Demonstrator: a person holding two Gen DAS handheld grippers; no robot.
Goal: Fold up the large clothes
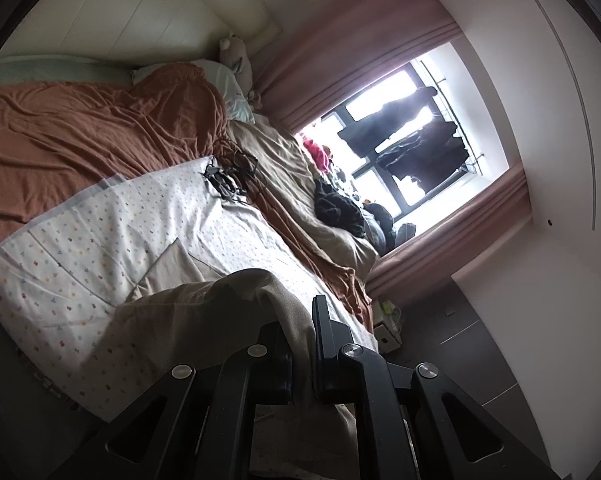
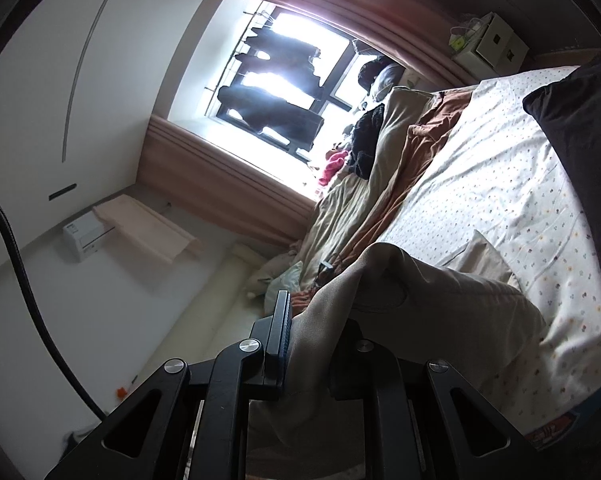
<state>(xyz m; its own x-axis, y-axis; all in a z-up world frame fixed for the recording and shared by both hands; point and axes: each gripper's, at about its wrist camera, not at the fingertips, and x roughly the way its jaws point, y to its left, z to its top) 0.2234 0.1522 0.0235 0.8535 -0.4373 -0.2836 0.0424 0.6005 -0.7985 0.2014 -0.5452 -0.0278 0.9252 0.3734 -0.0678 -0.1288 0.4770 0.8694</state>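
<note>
Over the bed [image 1: 100,216], the left gripper [image 1: 302,344] and right gripper [image 2: 312,344] each pinch the beige garment [image 2: 440,300]. It looks soft and limp; edges or corners seem the best hold.

The beige garment [image 1: 204,312] drapes over one finger [image 1: 276,344] of the left tongs [image 1: 300,320], hiding its tip. In the right wrist view the cloth covers one finger of the right tongs [image 2: 312,320]. Glare washes out the window [image 2: 300,40]; the dark clothes [image 2: 276,92] hanging there show only as silhouettes.
</note>
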